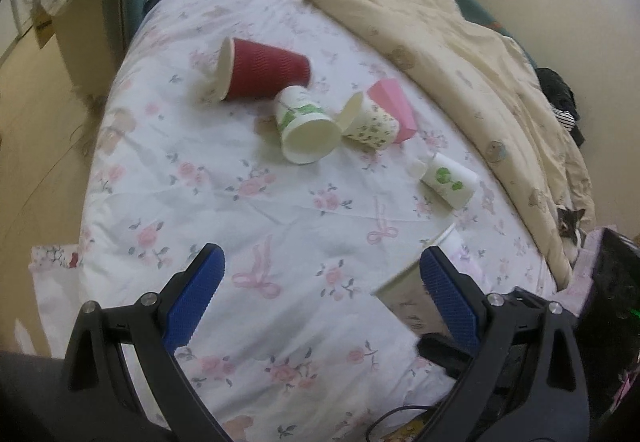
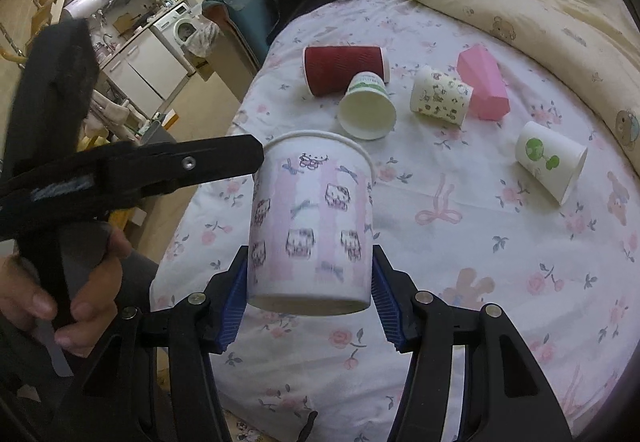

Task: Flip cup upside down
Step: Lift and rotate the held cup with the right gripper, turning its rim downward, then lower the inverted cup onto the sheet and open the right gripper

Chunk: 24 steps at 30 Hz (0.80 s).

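In the right wrist view, at about nine o'clock, the left gripper (image 2: 256,156) is reaching in from the side, its black finger tip touching or nearly touching the upper wall of the pink-striped paper cup with cat faces (image 2: 310,222). Its own camera shows its blue pads (image 1: 196,298) spread wide with nothing between them; the cup (image 1: 416,282) is sitting just outside the right-hand pad, at four o'clock.

At the centre, the right gripper (image 2: 308,294) is clamping that cup near its base, blue pads pressing both sides, and holding it above the flowered white bedsheet (image 2: 460,282). The cup's rolled rim is pointing away from the camera and up, so by my reading the flip is not done: the cup is lifted, and turning it over and setting it down remain.

Farther off, from eleven to two o'clock, a ribbed dark-red paper cup (image 2: 346,68), a white green-banded cup (image 2: 366,108), a small patterned cup (image 2: 440,98), a pink faceted cup (image 2: 484,86) and a white cup with green print (image 2: 550,160) are lying on their sides.
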{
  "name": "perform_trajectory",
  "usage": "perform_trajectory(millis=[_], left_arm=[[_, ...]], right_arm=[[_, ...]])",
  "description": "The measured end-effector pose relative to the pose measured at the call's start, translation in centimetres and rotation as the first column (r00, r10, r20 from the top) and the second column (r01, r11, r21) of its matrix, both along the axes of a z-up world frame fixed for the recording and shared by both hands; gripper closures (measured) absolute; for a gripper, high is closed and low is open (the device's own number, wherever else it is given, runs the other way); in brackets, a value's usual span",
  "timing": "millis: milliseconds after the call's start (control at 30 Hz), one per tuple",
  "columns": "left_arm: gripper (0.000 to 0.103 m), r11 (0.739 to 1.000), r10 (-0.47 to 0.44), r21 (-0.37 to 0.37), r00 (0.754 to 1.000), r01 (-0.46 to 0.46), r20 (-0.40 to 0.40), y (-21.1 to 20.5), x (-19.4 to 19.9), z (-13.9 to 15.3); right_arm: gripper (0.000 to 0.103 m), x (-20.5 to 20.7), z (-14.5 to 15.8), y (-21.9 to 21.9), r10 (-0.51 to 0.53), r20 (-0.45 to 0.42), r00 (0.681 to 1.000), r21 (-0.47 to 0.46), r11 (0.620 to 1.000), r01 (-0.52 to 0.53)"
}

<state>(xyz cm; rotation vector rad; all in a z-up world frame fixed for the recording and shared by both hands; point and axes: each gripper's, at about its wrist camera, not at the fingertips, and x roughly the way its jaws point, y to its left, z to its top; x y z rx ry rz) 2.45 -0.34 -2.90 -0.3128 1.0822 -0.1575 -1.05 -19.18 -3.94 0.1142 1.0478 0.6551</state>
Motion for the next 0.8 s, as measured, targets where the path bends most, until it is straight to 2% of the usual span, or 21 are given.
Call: perform_trajectory(millis=[233, 433, 533, 633, 800], left_arm=[[0.006, 1.000, 0.013, 0.019, 0.999, -0.013, -0.036, 0.2, 0.1, -0.9], [0.007, 1.000, 0.017, 0.013, 0.997, -0.016, -0.074, 0.2, 0.1, -1.5], [0.007, 0.995, 0.043, 0.087, 0.997, -0.038, -0.058, 0.4, 0.0, -1.1], [0.007, 0.978, 0.088, 0.192, 0.996, -0.081, -0.027, 1.0, -0.2, -0.7], [0.006, 0.958, 0.138, 0.256, 0.990, -0.130, -0.017, 2.4, -0.5, -0.9]], right_arm=[[0.045, -0.4, 1.6, -0.7, -0.016, 0.075, 0.997, 0.020, 1.000, 0.015], [0.045, -0.2, 2.1, -1.1, -0.030, 0.092, 0.995, 0.037, 0.999, 0.027], [0.046, -0.1, 2.0, -1.1, -0.033, 0.091, 0.995, 0.025, 0.999, 0.031], [0.046, 0.5, 1.9, -1.4, -0.048, 0.093, 0.995, 0.003, 0.999, 0.048], [0.046, 3.0, 1.6, -1.5, -0.046, 0.105, 0.993, -0.089, 0.995, 0.055]])
